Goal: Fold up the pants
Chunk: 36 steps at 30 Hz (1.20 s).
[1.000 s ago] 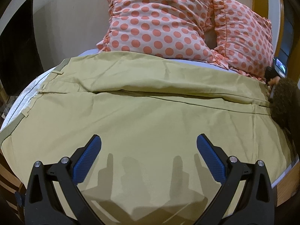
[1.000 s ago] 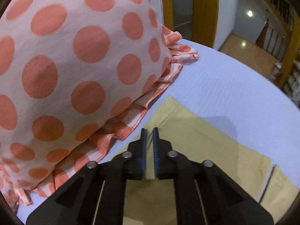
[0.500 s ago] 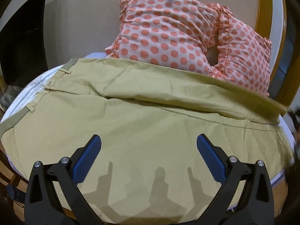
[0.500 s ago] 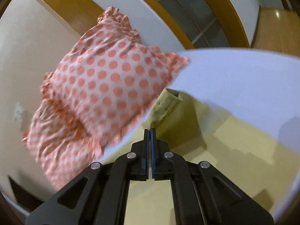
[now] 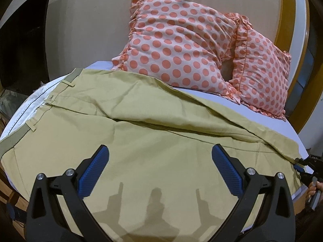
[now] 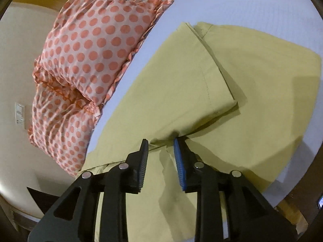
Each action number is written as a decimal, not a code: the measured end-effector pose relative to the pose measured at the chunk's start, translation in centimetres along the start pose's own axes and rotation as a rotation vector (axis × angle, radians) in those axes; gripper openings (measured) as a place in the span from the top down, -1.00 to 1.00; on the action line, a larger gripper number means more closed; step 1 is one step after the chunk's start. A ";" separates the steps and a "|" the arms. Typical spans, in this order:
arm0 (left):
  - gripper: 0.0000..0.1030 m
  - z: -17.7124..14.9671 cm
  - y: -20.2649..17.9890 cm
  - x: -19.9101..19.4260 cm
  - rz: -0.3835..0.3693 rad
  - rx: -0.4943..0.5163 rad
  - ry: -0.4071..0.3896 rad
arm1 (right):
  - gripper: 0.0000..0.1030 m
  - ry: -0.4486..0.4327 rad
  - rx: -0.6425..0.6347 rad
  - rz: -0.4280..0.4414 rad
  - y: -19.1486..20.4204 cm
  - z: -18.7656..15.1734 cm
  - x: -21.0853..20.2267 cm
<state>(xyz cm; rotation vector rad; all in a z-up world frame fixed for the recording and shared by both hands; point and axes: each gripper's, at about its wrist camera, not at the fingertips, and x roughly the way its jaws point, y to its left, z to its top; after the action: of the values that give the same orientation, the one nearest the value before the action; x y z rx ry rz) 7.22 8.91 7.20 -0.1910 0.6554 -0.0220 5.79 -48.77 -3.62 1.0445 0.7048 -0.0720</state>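
Khaki pants (image 5: 153,141) lie spread on a bed, waistband at the left and one leg folded over the other. My left gripper (image 5: 160,161) is open and empty, hovering above the middle of the pants. In the right wrist view the pants (image 6: 201,84) show the leg hems folded over, one cuff lying on the other leg. My right gripper (image 6: 160,157) is open right over the edge of the folded cuff, holding nothing. It also shows at the right edge of the left wrist view (image 5: 302,165), at the pants' hem.
Two pink pillows with orange dots (image 5: 181,44) (image 6: 97,46) lean against the wall at the head of the bed. The white sheet (image 6: 252,6) shows beyond the hems. A wooden bed frame edge (image 5: 296,199) runs along the near right.
My right gripper carried the far leg's cuff over onto the near leg, then opened and let it go. The left gripper stayed open and pulled back slightly.
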 end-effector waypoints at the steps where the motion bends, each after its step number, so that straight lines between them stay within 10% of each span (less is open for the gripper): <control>1: -0.96 0.2 0.2 0.2 -0.003 -0.006 0.002 | 0.41 0.009 0.012 -0.001 0.2 0.0 0.1; 5: -0.96 1.2 0.2 1.1 0.001 -0.003 0.011 | -0.03 0.037 0.066 0.020 1.3 -0.5 0.2; 10: -0.96 2.4 -0.8 2.4 -0.031 0.026 0.020 | -0.05 -0.051 0.071 0.018 2.3 0.4 1.4; 14: -0.96 3.9 -0.5 3.6 -0.142 -0.012 0.021 | 0.95 -0.123 0.073 0.063 1.4 1.4 2.8; 18: -0.96 6.3 1.0 6.2 -0.193 -0.108 0.056 | 0.97 -0.235 0.065 0.278 -0.3 2.0 0.1; 24: -0.94 10.1 3.1 13.6 -0.136 -0.240 0.198 | 0.97 -0.303 0.013 0.314 -0.9 2.1 -2.9; 29: -0.12 10.9 4.4 19.0 -0.043 -0.295 0.300 | 0.97 -0.289 0.030 0.324 -1.3 2.1 -2.5; 31: 0.88 10.5 5.7 20.4 -0.085 -0.363 0.323 | 0.97 -0.288 0.028 0.328 -1.2 2.3 -2.4; 36: 0.96 9.5 6.0 16.4 -0.120 -0.352 0.236 | 0.97 -0.308 -0.006 0.359 -0.2 2.6 -3.7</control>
<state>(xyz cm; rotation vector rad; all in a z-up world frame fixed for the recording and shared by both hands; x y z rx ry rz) 25.78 15.14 3.58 -0.5736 0.8800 -0.0451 4.14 -51.95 -0.93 1.1108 0.2333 0.0787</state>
